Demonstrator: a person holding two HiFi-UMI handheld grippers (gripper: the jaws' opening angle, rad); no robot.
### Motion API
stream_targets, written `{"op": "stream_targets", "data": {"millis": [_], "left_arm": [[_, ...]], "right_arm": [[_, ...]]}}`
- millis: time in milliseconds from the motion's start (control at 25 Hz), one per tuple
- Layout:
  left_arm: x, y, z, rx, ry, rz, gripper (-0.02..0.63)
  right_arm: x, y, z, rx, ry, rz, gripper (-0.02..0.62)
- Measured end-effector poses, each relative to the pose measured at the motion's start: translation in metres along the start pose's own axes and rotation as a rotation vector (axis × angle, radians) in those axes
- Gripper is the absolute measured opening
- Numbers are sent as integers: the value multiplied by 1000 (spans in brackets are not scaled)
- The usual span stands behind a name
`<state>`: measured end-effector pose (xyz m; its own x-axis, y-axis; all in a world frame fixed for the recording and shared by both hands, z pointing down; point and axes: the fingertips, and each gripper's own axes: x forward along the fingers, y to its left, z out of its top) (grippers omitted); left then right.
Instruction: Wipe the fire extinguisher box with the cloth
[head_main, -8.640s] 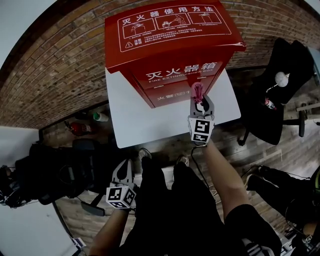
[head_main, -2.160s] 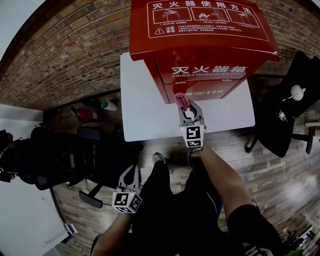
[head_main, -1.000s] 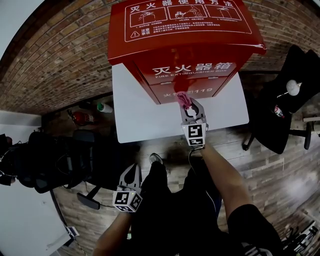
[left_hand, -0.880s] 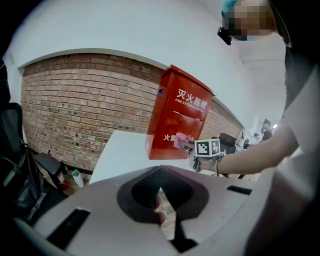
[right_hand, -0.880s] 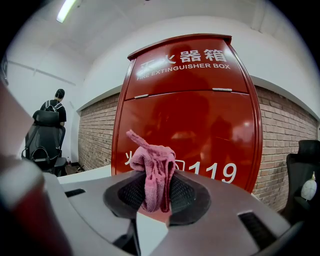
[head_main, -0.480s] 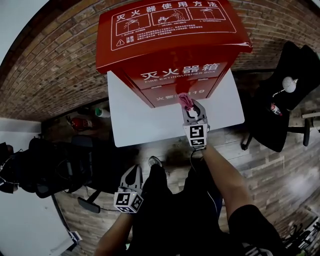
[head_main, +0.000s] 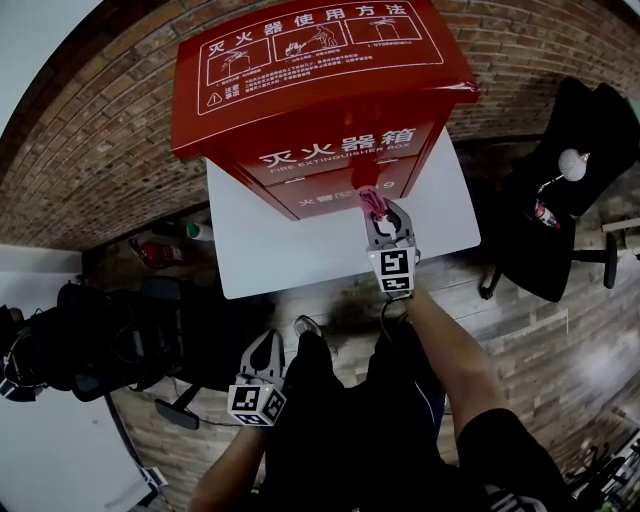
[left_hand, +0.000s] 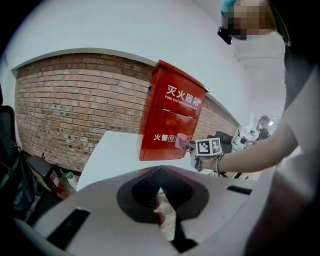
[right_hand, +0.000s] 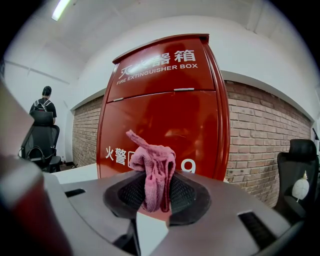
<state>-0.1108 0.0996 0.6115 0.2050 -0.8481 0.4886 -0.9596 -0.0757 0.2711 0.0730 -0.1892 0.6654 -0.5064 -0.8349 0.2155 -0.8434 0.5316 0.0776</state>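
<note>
Now the right arm (head_main: 445, 350) is stretched out forward, forearm bare, with the right gripper (head_main: 377, 208) up at the front of the red fire extinguisher box (head_main: 320, 90). Its jaws are clamped on the pink cloth (head_main: 370, 197), which sits bunched between the pads with a twist sticking up above them. The cloth is against the lower door of the box, right by the white print there. The box itself stands upright on the white table (head_main: 300, 255), with the brick wall (head_main: 110, 140) behind it. The left arm is tucked in low beside the person's leg, elbow bent, well back from the table. The left gripper (head_main: 266, 342) points forward over the floor, and its jaws are together with nothing between them. From that gripper's view, the right hand (left_hand: 206, 162) is held level, pushing the cloth onto the box near its bottom corner.
</note>
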Motion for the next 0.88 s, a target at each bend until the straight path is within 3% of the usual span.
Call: {"op": "stream_targets", "data": {"millis": [880], "left_arm": [[13,-23,1,14,4,-8,15]], "right_arm": [[-22,-77,-20,43,15,-103,112]]}}
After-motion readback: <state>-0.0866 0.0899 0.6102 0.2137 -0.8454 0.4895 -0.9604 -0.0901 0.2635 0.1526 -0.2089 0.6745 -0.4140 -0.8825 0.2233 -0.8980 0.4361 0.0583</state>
